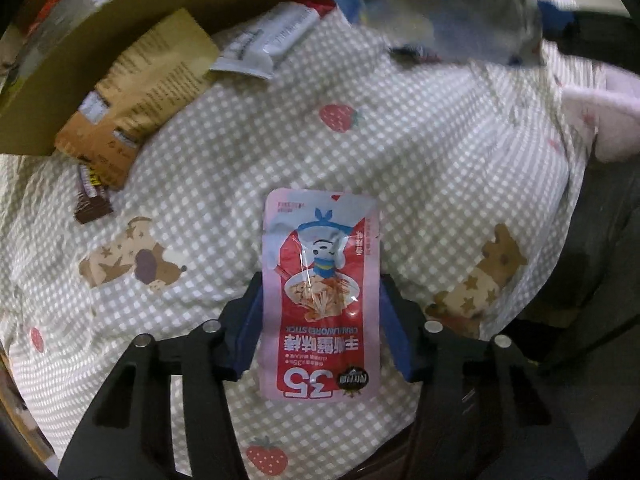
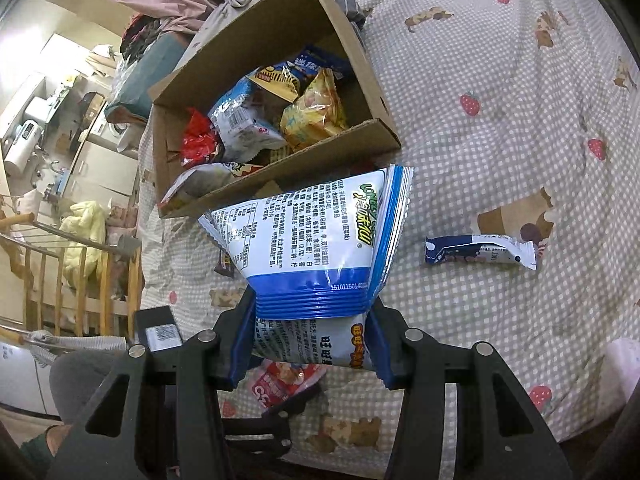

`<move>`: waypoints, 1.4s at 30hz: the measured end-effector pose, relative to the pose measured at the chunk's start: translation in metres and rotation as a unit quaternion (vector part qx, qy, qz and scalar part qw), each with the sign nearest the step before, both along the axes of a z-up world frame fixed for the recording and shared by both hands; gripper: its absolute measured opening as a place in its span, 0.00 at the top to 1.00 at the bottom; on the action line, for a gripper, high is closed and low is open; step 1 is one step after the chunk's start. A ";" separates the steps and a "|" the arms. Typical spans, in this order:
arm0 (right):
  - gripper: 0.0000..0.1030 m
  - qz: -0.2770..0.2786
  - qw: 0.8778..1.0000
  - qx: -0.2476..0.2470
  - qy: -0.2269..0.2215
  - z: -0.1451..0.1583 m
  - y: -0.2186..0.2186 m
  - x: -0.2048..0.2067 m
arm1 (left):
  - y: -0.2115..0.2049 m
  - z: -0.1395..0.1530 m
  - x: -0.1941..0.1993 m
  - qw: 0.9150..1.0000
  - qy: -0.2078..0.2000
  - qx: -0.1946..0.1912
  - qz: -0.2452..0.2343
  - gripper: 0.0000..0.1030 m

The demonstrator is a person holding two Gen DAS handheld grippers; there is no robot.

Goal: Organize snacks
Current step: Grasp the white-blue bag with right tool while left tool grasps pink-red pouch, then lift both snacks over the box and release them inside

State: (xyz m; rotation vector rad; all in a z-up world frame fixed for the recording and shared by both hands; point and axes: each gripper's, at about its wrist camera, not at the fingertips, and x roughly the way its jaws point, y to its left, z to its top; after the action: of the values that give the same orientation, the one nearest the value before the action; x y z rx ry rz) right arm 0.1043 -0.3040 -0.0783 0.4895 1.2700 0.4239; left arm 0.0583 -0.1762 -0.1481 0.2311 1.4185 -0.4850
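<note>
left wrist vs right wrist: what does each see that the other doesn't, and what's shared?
Left wrist only: the left hand-held gripper around a red crab-stick pouch, tan packets beside the box wall, and a white wrapper.

Right wrist only: the right hand-held gripper clamping a blue-and-white snack bag, the box interior with a yellow bag, a blue-white bar loose on the sheet, and the room beyond the bed.

Both: the cardboard box and the checked strawberry bedsheet.
</note>
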 end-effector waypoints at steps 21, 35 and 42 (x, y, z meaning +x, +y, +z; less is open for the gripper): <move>0.51 -0.005 1.000 -0.004 0.002 -0.003 0.000 0.005 | 0.087 0.036 0.021 0.984 -0.055 -0.037 0.167 0.89; 0.51 0.001 1.000 0.007 -0.022 0.014 0.001 0.002 | 0.102 0.112 0.007 0.972 -0.126 -0.072 0.186 0.97; 0.51 0.000 0.999 0.012 -0.034 0.023 0.003 0.007 | 0.100 0.089 0.029 0.976 -0.113 -0.017 0.184 0.94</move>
State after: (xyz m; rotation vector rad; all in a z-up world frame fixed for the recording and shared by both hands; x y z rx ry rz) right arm 0.1111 -0.3010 -0.0553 0.4913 1.2006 0.4515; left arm 0.0869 -0.0764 -0.0593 -0.0073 1.1945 -0.1698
